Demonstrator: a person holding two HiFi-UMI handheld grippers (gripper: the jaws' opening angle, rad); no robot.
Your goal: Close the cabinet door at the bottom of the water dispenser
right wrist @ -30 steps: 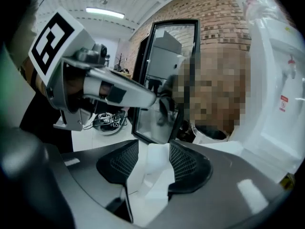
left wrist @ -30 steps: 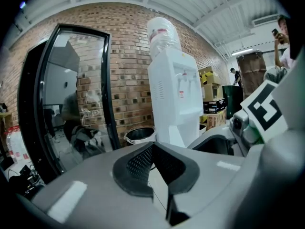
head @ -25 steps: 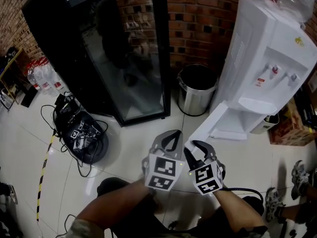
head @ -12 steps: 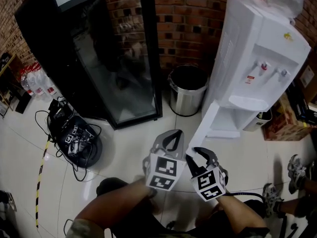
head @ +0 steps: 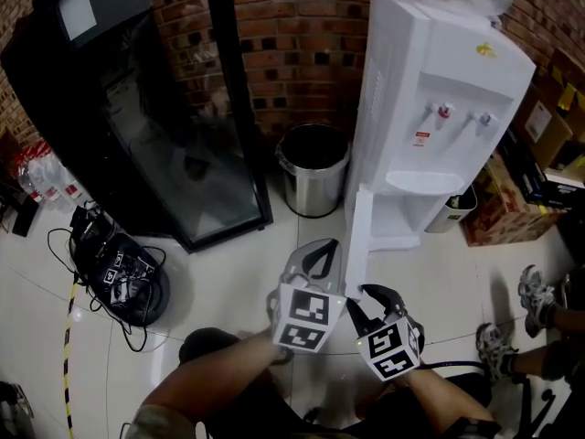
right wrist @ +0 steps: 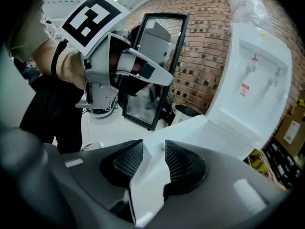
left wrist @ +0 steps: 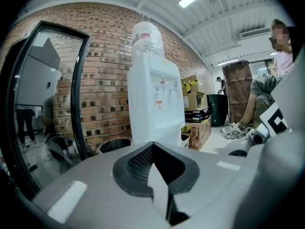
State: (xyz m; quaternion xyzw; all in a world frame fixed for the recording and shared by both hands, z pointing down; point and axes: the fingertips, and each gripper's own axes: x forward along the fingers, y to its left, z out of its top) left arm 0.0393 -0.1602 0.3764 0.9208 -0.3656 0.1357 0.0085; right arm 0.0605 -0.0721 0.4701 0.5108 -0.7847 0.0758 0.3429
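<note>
The white water dispenser (head: 430,90) stands against the brick wall. Its bottom cabinet door (head: 356,236) juts out towards me, seen nearly edge-on. My right gripper (head: 367,296) is shut on the door's free edge; in the right gripper view the white panel (right wrist: 190,137) sits pinched between the ribbed pads of that gripper (right wrist: 153,149). My left gripper (head: 321,245) hangs just left of the door, its tips pressed together with nothing between them. In the left gripper view its shut jaws (left wrist: 152,147) point at the dispenser (left wrist: 152,104).
A steel waste bin (head: 313,167) stands left of the dispenser, beside a black glass-door fridge (head: 164,135). A tangle of cables and gear (head: 123,277) lies on the tiled floor at left. Cardboard boxes (head: 498,213) and a person's shoes (head: 535,286) are at right.
The door has swung from wide open, showing its flat face, to nearly edge-on towards the dispenser. The right gripper moved with it, and the left gripper moved along beside it.
</note>
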